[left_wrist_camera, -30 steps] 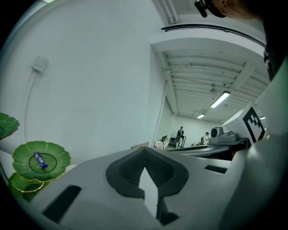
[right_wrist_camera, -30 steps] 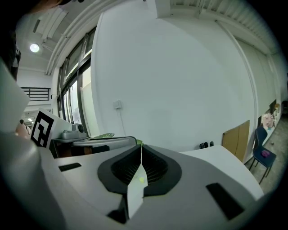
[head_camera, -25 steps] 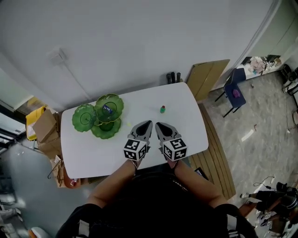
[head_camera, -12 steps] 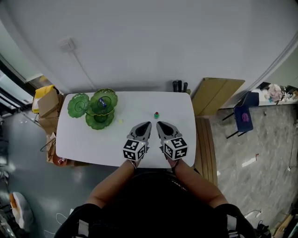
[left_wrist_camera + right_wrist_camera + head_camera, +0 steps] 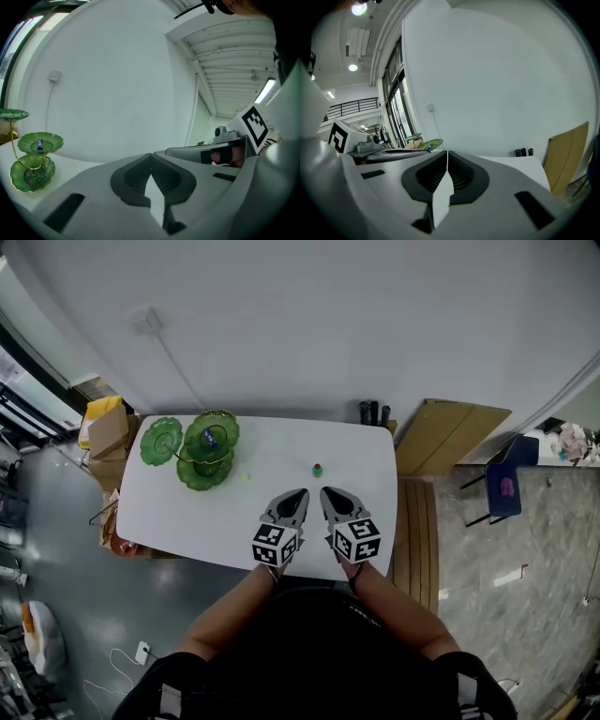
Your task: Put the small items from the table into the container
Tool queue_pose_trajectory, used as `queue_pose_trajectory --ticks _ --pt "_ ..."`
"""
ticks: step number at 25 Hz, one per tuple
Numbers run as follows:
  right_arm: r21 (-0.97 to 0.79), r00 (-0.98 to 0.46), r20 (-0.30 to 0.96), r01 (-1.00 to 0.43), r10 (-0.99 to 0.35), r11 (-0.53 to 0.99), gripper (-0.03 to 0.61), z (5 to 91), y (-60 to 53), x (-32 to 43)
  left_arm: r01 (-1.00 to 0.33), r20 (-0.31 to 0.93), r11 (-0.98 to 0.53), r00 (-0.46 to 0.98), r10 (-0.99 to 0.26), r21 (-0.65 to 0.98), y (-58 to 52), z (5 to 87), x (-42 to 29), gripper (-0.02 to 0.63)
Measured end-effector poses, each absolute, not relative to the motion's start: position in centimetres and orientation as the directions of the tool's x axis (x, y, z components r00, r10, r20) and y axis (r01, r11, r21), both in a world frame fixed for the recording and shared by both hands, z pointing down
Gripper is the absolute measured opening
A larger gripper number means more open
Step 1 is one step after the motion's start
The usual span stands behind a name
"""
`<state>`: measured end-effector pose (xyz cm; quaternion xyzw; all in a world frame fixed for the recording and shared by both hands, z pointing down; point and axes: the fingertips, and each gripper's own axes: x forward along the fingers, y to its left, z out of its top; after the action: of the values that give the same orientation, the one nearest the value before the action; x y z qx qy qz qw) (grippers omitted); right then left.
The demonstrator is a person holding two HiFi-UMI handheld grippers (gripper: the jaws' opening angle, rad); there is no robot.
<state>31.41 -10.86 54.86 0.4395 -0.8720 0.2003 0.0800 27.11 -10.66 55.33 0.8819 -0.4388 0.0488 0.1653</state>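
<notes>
The tiny red-and-green thing (image 5: 317,469) sits on the bench (image 5: 187,531), at 12 o'clock from the left gripper (image 5: 299,492) and right gripper (image 5: 325,490). It is too small to tell which way it points. Both grippers' jaws are together, with nothing in them.

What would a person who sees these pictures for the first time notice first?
The green tiered dish stand at the far left corner of the white table, with a small blue item on one dish. Then the left gripper and right gripper, side by side over the near edge, both shut and empty. A small red and green item stands just beyond them.
</notes>
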Motion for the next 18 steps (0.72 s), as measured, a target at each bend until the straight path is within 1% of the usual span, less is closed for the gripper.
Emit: queue_pose_trajectory --ticks 7,18 --pt "-0.273 -0.580 0.344 -0.814 -0.738 0.513 0.018 55.6 -12.1 33.0 -0.782 0.248 -0.560 0.620 -0.744 0.274 -12.4 56.2 28.4 0.008" --pt "-0.297 -0.558 0.387 -0.829 -0.734 0.473 0.020 58.4 -15.7 33.0 -0.768 0.295 -0.568 0.639 -0.711 0.296 -15.6 58.8 28.3 0.008"
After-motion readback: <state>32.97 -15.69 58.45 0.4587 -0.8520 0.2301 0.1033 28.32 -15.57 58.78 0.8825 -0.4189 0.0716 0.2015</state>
